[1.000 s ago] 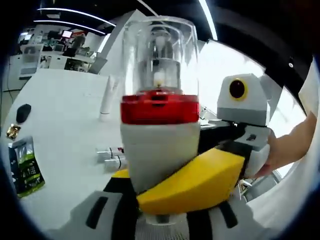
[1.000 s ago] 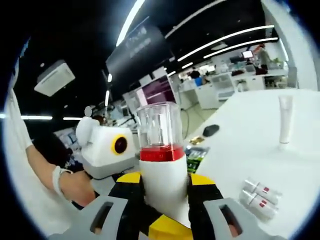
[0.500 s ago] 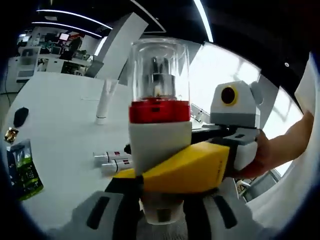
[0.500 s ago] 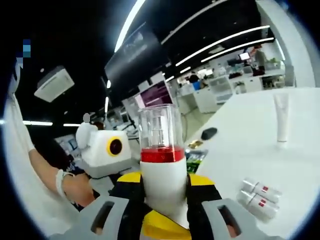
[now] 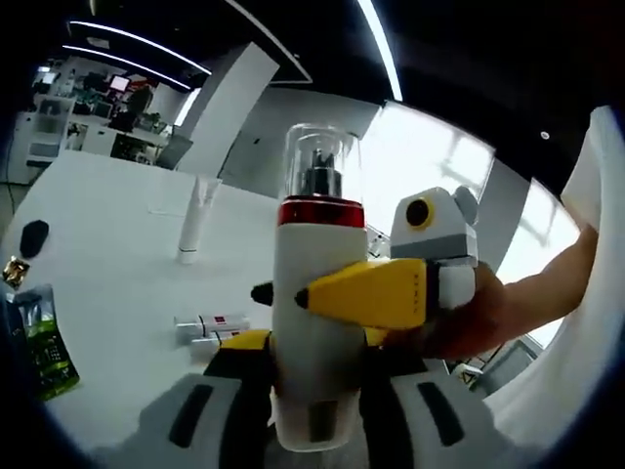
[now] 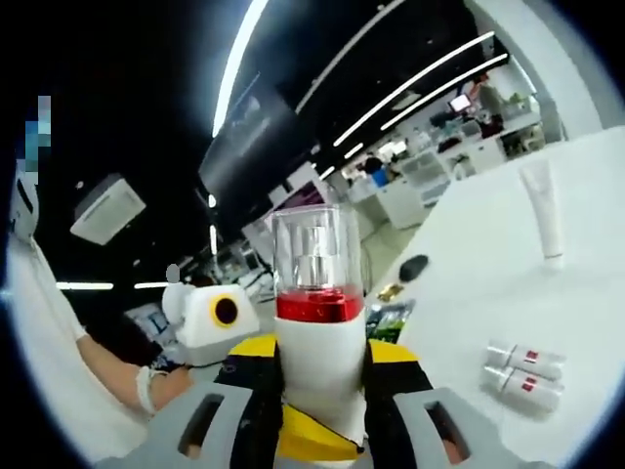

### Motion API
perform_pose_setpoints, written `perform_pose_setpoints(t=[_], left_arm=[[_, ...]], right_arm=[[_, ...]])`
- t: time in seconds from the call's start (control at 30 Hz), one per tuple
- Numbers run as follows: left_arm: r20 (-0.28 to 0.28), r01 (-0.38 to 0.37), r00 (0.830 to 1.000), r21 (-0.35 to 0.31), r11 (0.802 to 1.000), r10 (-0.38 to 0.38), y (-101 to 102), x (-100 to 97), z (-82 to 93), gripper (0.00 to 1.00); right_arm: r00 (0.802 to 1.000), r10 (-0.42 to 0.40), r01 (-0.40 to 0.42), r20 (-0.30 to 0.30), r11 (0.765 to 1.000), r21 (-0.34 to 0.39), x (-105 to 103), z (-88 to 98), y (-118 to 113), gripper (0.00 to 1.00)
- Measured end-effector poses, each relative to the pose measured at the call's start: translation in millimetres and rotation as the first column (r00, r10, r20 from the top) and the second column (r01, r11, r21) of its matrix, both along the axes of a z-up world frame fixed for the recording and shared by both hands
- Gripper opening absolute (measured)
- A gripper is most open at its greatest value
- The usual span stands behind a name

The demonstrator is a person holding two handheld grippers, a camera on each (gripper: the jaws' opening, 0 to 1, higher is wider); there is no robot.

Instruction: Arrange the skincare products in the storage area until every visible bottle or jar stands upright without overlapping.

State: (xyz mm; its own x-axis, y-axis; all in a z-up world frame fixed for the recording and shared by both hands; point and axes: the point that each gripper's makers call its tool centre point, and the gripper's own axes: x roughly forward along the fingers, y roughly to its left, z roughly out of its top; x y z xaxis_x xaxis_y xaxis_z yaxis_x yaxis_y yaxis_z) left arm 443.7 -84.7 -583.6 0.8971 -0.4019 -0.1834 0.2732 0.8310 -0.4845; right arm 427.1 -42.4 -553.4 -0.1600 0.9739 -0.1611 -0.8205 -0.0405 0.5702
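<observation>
both grippers had the same bottle (image 5: 317, 322). the left gripper (image 5: 314, 366) was closed on its white body, low down, one jaw on each side. the right gripper (image 6: 322, 391) was closed on it too, a jaw on each side, and its yellow tips reached across the middle of the bottle in the left gripper view. the bottle stood between the jaws, held up in the air, with its red ring and clear cap on top.

this looked like the step of carrying the bottle to its spot. i think the next move was to bring it down to the table (image 5: 107, 254), set it flat on its bottom, and let go slowly.

on the table a white tube (image 6: 542, 210) stood up. two small tubes (image 6: 522, 369) lay on their sides, touching. they looked like the next job.
</observation>
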Motion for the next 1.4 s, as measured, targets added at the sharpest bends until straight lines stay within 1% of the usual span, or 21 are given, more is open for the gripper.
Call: perform_pose_setpoints(t=[0.07,0.17,0.23,0.37,0.4,0.53,0.57,0.63,0.67,0.7,0.73,0.77,0.8,0.83,0.97,1.1,1.17,1.23,1.27,1.33,1.4], left_arm=[[-0.006,0.002,1.0,0.016,1.0,-0.002,0,-0.2,-1.9,0.29],[-0.013,0.027,1.0,0.074,0.997,-0.026,-6,-2.6,-6.0,0.28],[-0.039,0.03,0.999,0.07,0.997,-0.027,-5,-4.6,-11.5,0.28],[-0.049,0.038,0.998,0.043,0.998,-0.036,-2,-5.9,-11.8,0.27],[-0.054,0.037,0.998,0.017,0.999,-0.036,-1,-5.5,-11.7,0.27],[-0.054,0.035,0.998,-0.009,0.999,-0.035,-1,-6.6,-10.0,0.27],[-0.058,0.036,0.998,-0.013,0.999,-0.037,-1,-6.6,-10.6,0.27],[-0.063,0.044,0.997,-0.015,0.999,-0.045,-2,-6.8,-11.7,0.27],[-0.066,0.051,0.996,-0.013,0.999,-0.052,-4,-7.0,-11.7,0.27],[-0.074,0.06,0.995,-0.024,0.998,-0.062,-5,-6.1,-13.1,0.27],[-0.083,0.064,0.994,-0.028,0.998,-0.066,-6,-5.9,-14.7,0.27],[-0.081,0.071,0.994,-0.024,0.997,-0.073,-7,-5.1,-15.7,0.27],[-0.082,0.076,0.994,-0.02,0.997,-0.078,-7,-4.2,-17.1,0.27],[-0.086,0.077,0.993,-0.023,0.997,-0.079,-7,-3.6,-18.1,0.27],[-0.106,0.091,0.99,-0.026,0.996,-0.093,-9,-1.9,-23.8,0.27],[-0.103,0.096,0.99,-0.024,0.995,-0.098,-10,-1.7,-24.2,0.27],[-0.108,0.105,0.988,-0.024,0.994,-0.107,-13,-3.3,-24.7,0.27],[-0.113,0.112,0.987,-0.027,0.993,-0.114,-14,-4.1,-25.3,0.27],[-0.114,0.114,0.987,-0.027,0.993,-0.116,-15,-4.3,-25.5,0.27],[-0.119,0.119,0.985,-0.023,0.993,-0.121,-16,-5.0,-26.5,0.27],[-0.122,0.126,0.984,-0.02,0.992,-0.127,-18,-6.3,-26.8,0.27]], right_arm=[[1.0,-0.006,0.007,0.007,1.0,-0.015,-1,0.0,0,0.26],[0.999,0.004,-0.001,0.037,0.998,-0.058,-6,-4.2,2,0.27],[0.995,0.023,-0.013,0.093,0.995,-0.1,-10,-8.9,1,0.27],[0.996,-0.001,0.013,0.092,0.992,-0.128,-12,-7.7,5,0.28],[0.997,-0.014,0.025,0.073,0.989,-0.144,-11,-8.7,6,0.28],[1.0,-0.017,0.013,-0.026,0.987,-0.161,-10,-8.0,7,0.3],[0.997,-0.017,0.004,-0.076,0.986,-0.166,-10,-7.5,7,0.31],[0.989,-0.019,-0.006,-0.147,0.986,-0.164,-10,-6.4,6,0.34],[0.978,-0.019,-0.014,-0.208,0.988,-0.154,-10,-4.6,5,0.36],[0.963,-0.023,-0.019,-0.268,0.988,-0.151,-9,-3.9,3,0.41],[0.956,-0.001,-0.037,-0.293,0.991,-0.125,-10,-0.4,4,0.42],[0.941,-0.032,-0.015,-0.336,0.991,-0.136,-8,-1.1,3,0.43],[0.935,-0.037,-0.012,-0.353,0.991,-0.134,-7,-1.7,1,0.43],[0.943,-0.041,-0.006,-0.329,0.99,-0.142,-6,-3.8,-1,0.43],[0.953,-0.034,-0.014,-0.3,0.988,-0.154,-8,-5.3,-1,0.43],[0.978,-0.005,-0.026,-0.207,0.989,-0.148,-9,-4.6,-1,0.41],[0.993,0.022,-0.039,-0.112,0.987,-0.154,-10,-6.2,-1,0.4],[0.999,0.044,-0.045,-0.012,0.987,-0.154,-10,-6.2,-1,0.38],[0.999,0.049,-0.047,0.009,0.987,-0.154,-11,-6.1,-1,0.37],[0.99,0.086,-0.065,0.111,0.981,-0.182,-13,-9.5,-2,0.35],[0.979,0.116,-0.08,0.17,0.975,-0.206,-13,-11.1,-3,0.34]])
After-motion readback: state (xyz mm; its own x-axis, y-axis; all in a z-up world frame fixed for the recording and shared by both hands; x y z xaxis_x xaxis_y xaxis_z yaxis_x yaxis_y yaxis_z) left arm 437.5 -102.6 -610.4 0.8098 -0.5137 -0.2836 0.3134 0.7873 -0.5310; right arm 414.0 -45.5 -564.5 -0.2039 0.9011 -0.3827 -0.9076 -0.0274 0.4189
